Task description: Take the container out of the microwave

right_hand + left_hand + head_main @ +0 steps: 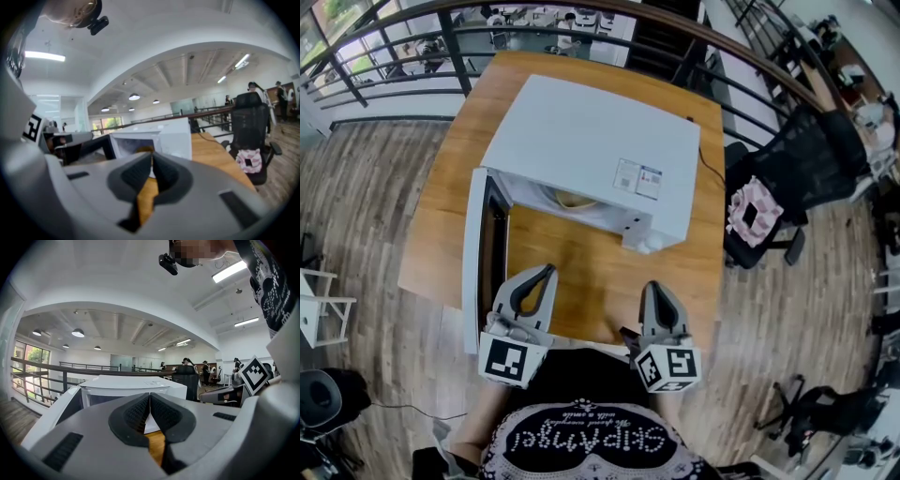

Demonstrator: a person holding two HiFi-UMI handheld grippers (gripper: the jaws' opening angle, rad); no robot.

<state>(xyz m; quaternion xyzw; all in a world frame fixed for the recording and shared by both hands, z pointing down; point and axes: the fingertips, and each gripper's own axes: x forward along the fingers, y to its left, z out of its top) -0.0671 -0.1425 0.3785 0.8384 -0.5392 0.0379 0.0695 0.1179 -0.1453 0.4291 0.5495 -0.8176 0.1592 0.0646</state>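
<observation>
Scene: A person is standing at a wooden bench, facing a white microwave whose door is hanging open to the left.

Container: The container is sitting inside the oven's cavity. Only a tan edge is showing under the oven's roof in the head view, and nothing is touching it.

Step in hand: With the door already open and both tools well short of the cavity, the reach for the container looks to be only beginning.

Left claw: The left claw is hovering close to the person's body, just beside the open door, with its jaws pressed together on nothing.

Right claw: The right claw is hovering alongside over the near part of the bench, its jaws likewise closed and empty.

Pose: Both are pointing forward toward the oven's mouth, nearly level and tipping slightly down.

Next move: One claw will probably need to part its jaws, travel forward past the door and into the cavity, and then close on the container's rim before drawing it out over the bench.
</observation>
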